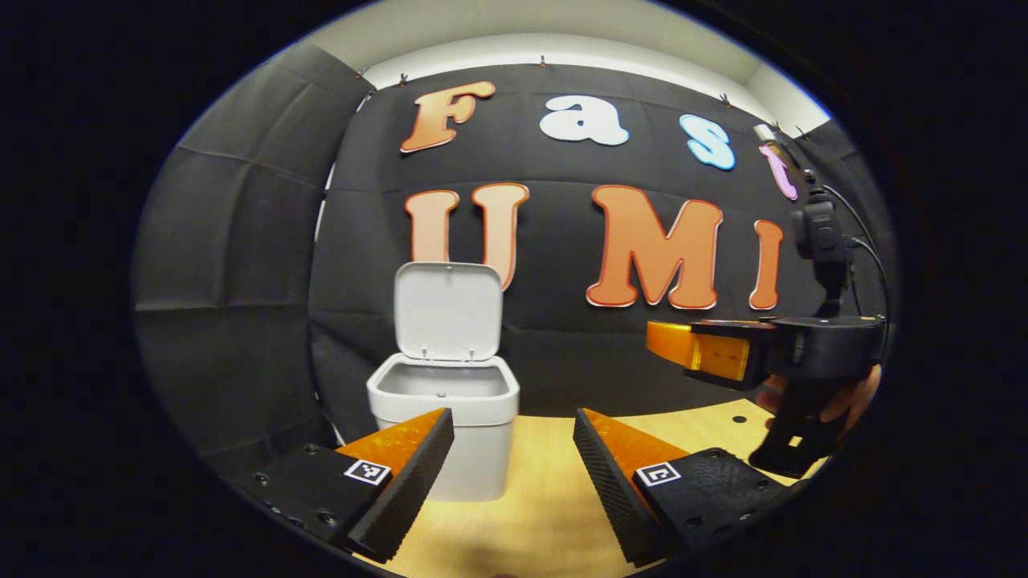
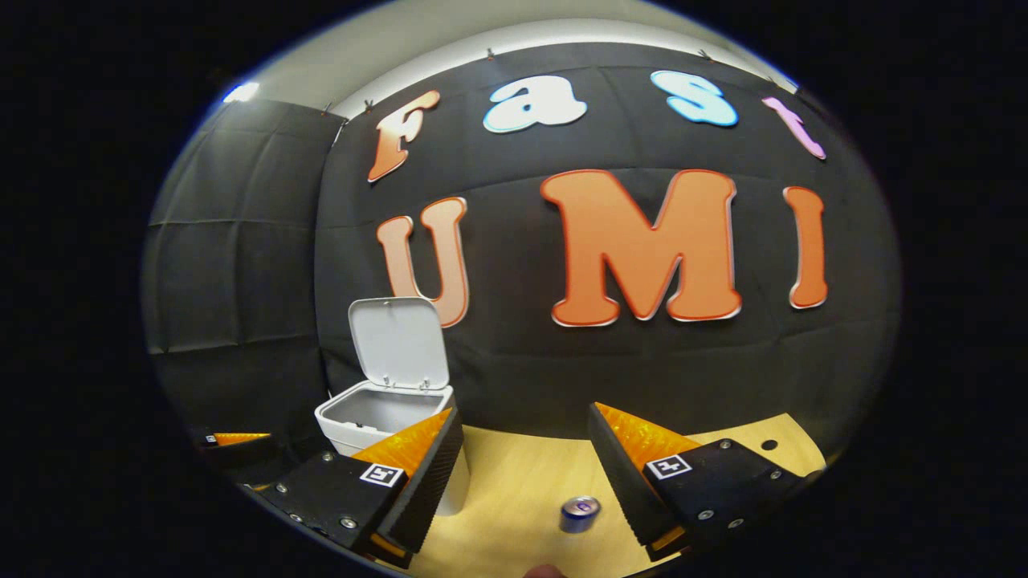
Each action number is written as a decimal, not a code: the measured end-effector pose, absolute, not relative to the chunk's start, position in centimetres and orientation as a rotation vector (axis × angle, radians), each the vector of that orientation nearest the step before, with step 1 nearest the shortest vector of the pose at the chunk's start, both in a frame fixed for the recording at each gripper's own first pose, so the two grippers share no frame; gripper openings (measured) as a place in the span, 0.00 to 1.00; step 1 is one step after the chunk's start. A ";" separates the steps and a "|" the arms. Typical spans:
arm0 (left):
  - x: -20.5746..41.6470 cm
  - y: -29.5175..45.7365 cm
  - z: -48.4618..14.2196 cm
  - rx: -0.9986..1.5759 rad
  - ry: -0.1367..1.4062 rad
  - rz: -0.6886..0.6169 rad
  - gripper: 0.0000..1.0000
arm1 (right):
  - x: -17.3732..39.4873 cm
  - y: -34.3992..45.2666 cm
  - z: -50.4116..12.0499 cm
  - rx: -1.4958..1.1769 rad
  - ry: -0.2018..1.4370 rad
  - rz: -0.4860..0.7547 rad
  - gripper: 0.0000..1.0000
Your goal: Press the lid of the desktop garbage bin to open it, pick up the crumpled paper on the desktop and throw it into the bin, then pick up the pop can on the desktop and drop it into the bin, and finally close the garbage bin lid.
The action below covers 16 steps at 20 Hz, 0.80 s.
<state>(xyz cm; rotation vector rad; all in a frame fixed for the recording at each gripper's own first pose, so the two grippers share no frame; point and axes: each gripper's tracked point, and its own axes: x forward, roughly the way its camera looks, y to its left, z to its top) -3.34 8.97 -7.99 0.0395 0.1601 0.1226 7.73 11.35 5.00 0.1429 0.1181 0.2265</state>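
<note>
With both the left gripper (image 1: 514, 449) and right gripper (image 2: 526, 449) spread wide and empty, the pop can (image 2: 580, 514) should probably be pinched mid-body gently, since it's likely light, slick and easily dented.

Left tongs (image 1: 514, 421) agape and empty, right tongs (image 2: 522, 417) likewise, held level

Bin (image 2: 377, 417) mouth open, lid (image 2: 399, 343) upright behind; bare desktop (image 2: 514, 482) around pop can (image 2: 580, 514)
</note>
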 end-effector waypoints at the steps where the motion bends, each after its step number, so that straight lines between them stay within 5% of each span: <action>1: -2.8 7.6 -8.3 0.044 0.165 0.097 0.95 | 6.6 9.4 4.5 0.127 0.122 0.199 0.94; 8: -0.9 0.7 -9.5 0.061 0.171 -0.015 0.94 | 2.3 1.7 2.7 0.130 0.173 0.075 0.93; 16: 4.5 -3.9 -18.7 0.089 0.269 -0.103 0.94 | 1.3 -4.2 2.0 0.109 0.209 -0.039 0.94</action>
